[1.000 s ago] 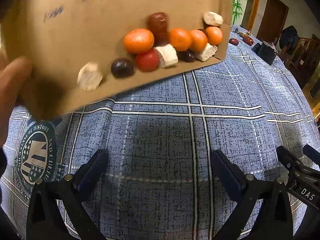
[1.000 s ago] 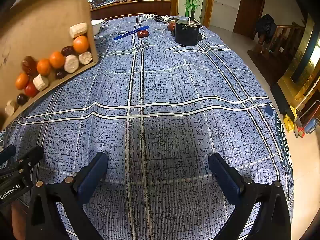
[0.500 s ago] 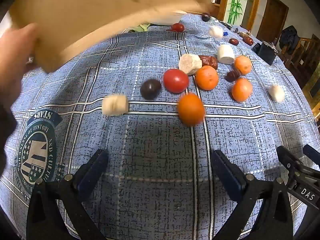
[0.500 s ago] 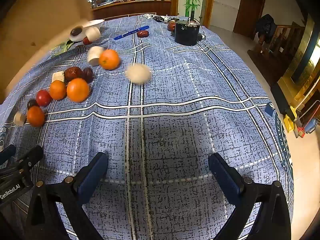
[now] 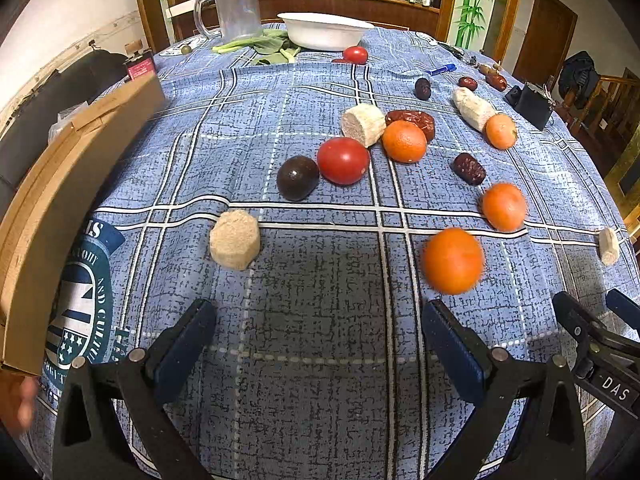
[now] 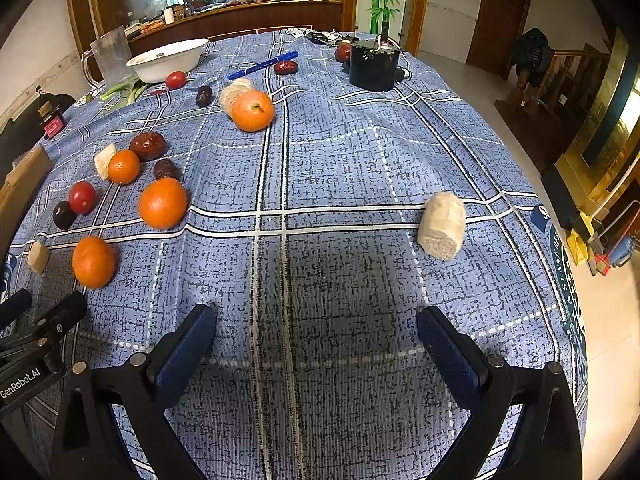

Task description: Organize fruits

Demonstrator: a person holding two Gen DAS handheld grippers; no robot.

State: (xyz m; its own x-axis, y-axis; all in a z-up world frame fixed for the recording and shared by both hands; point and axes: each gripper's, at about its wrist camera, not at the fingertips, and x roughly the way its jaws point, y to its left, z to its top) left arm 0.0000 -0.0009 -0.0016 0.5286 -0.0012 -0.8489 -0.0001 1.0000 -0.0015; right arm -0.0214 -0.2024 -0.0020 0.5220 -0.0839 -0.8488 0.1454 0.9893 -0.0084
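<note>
Loose fruit lies on the blue plaid tablecloth (image 5: pixel 320 320). In the left wrist view several oranges, the nearest one (image 5: pixel 453 261) just beyond my right finger, a red tomato (image 5: pixel 343 160), a dark plum (image 5: pixel 297 177), red dates (image 5: pixel 468 168) and pale white chunks (image 5: pixel 235 239) are scattered. My left gripper (image 5: pixel 318 344) is open and empty above the cloth. In the right wrist view my right gripper (image 6: pixel 316 344) is open and empty; a white chunk (image 6: pixel 442 231) lies ahead right, oranges (image 6: pixel 163 203) ahead left.
A cardboard box (image 5: pixel 60 208) is held at the left edge. A white bowl (image 5: pixel 322 30), clear jug (image 5: pixel 236 8), greens (image 5: pixel 264 45) and a tomato (image 5: pixel 355 55) stand at the far side. A black cylinder (image 6: pixel 374 65) and blue pen (image 6: pixel 264 65) lie far off.
The cardboard box tipped, spilling the fruit onto the cloth, then moved away to the left. The fruit has rolled apart and nearly settled. Both grippers stayed still and open.
</note>
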